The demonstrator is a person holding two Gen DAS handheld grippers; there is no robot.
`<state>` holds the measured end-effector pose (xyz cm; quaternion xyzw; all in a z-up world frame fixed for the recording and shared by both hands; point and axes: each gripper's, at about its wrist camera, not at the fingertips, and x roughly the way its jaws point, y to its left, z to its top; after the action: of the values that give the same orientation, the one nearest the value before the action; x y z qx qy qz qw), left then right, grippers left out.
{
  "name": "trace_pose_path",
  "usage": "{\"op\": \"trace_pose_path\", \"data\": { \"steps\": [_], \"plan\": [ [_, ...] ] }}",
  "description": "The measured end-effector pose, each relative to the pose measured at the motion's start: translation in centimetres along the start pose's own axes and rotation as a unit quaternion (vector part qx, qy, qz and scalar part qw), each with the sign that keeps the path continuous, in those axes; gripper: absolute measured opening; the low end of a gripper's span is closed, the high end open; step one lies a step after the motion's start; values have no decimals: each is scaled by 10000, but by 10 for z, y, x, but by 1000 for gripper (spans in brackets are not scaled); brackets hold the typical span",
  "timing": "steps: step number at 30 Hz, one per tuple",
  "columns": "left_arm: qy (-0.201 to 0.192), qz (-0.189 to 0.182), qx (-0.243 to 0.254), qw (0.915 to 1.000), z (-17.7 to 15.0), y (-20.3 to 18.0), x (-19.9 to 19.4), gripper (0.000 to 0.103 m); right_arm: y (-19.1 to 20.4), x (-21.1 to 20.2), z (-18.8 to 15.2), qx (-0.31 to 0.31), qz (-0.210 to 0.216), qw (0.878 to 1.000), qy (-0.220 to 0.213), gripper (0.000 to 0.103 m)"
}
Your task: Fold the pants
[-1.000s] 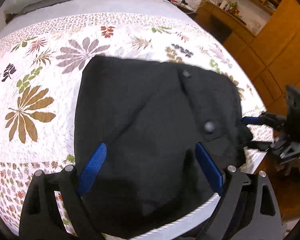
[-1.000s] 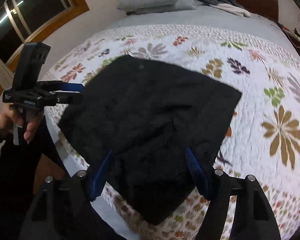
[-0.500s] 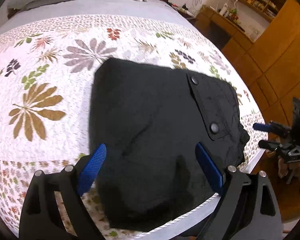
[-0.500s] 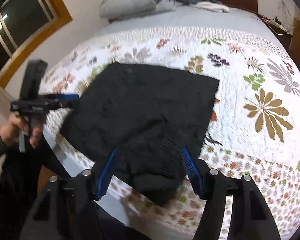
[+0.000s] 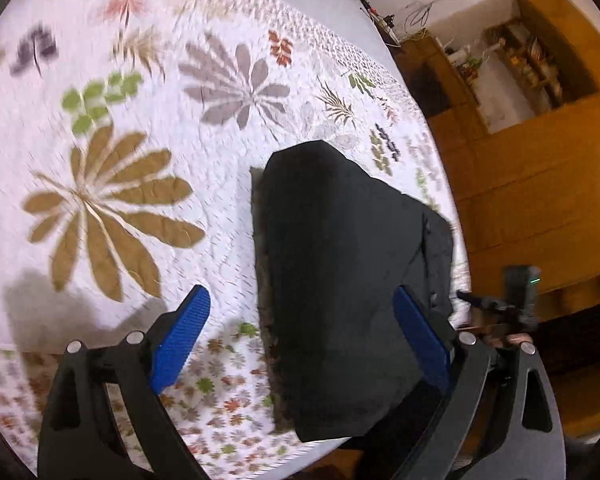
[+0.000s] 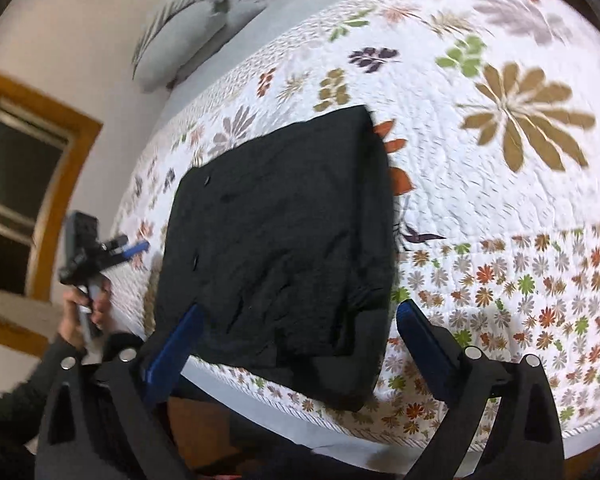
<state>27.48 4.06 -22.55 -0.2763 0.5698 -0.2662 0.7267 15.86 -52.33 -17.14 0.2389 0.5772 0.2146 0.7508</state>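
Observation:
The black pants (image 5: 340, 264) lie folded into a compact block at the near edge of the bed; in the right wrist view (image 6: 276, 240) they show as a rough rectangle with one corner hanging over the edge. My left gripper (image 5: 300, 340) is open and empty above the pants' near end. My right gripper (image 6: 300, 344) is open and empty above the near edge of the pants. The left gripper also shows in the right wrist view (image 6: 120, 250), held in a hand off the bed's left side. The right gripper also shows small in the left wrist view (image 5: 480, 304).
The white floral quilt (image 5: 120, 160) covers the bed. Grey pillows (image 6: 188, 20) lie at its head. A wood-framed window (image 6: 24, 184) is at the left. Wooden cabinets (image 5: 532, 184) and shelves stand beyond the bed's right side.
Both grippers have drawn back from the pants and swung sideways, and the views tilt. The pants lie still on the bed. Both grippers stay open.

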Motion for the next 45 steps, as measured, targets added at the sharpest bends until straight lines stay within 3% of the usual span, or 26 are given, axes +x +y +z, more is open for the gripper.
{"op": "trace_pose_path", "data": {
  "steps": [5,7,10,16,27,38,39,41,45],
  "plan": [
    [421,-1036,-537,9923,-1,19,27,92,-36,4,5,648,576,9962,-56,99],
    [614,-1214,-645,9886,-1,23,40,92,-48,9,6,884,898,9920,-12,99],
    [741,-1132,-713,9882,1,27,56,92,-63,20,9,1127,1228,9859,121,99],
    [999,-1309,-794,9832,8,30,81,92,-89,25,14,1410,1582,9772,151,99],
    [1352,-1521,-923,9747,16,33,107,92,-107,52,18,1530,1833,9701,425,99],
    [1535,-1235,-612,9785,15,12,115,91,-96,68,22,1253,1983,9689,793,100],
    [1511,-1193,-607,9794,16,11,115,88,-96,69,23,1250,1991,9687,801,100],
    [1504,-1250,-604,9788,14,9,115,72,-95,70,24,1274,2076,9668,774,100],
    [1424,-1250,-694,9794,13,8,115,69,-82,74,23,1018,2032,9702,845,98]
  ]
}}
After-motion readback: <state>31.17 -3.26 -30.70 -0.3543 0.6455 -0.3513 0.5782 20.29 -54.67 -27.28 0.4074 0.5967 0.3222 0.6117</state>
